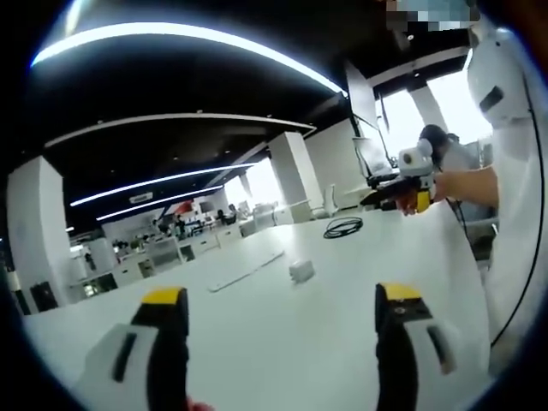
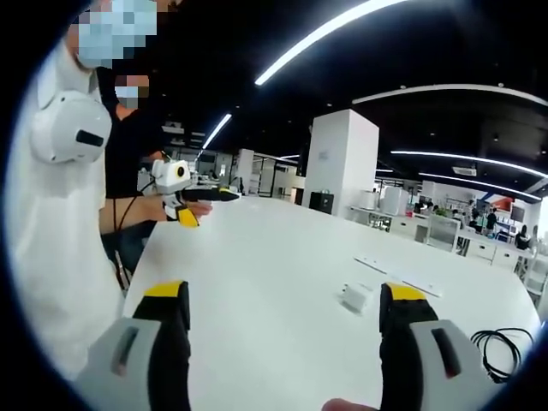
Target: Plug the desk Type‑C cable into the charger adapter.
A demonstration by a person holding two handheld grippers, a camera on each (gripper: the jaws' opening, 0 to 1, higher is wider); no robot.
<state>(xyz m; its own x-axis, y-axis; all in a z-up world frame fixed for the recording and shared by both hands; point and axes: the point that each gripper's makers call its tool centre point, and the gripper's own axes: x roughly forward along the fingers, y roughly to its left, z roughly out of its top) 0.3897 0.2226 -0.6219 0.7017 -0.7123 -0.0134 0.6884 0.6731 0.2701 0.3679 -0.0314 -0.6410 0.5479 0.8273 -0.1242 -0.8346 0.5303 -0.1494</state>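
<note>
A small white charger adapter [image 1: 301, 272] lies on the white desk [image 1: 282, 360], a little beyond my left gripper [image 1: 281, 296], whose yellow-tipped jaws stand wide apart and empty. Farther back the black Type‑C cable [image 1: 343, 227] lies coiled. A hand holds my right gripper [image 1: 381, 197] above the desk's far right side. In the right gripper view the adapter [image 2: 355, 297] sits just left of the right-hand jaw, and the cable [image 2: 501, 347] is coiled at the far right. My right gripper [image 2: 284, 295] is open and empty. My left gripper [image 2: 218, 195] is held over the desk's far left edge.
A flat white strip [image 1: 247, 272] lies on the desk left of the adapter, also seen as the strip [image 2: 398, 274] beyond it. A person in white [image 2: 60, 223] stands at the desk's edge. Office desks and pillars fill the background.
</note>
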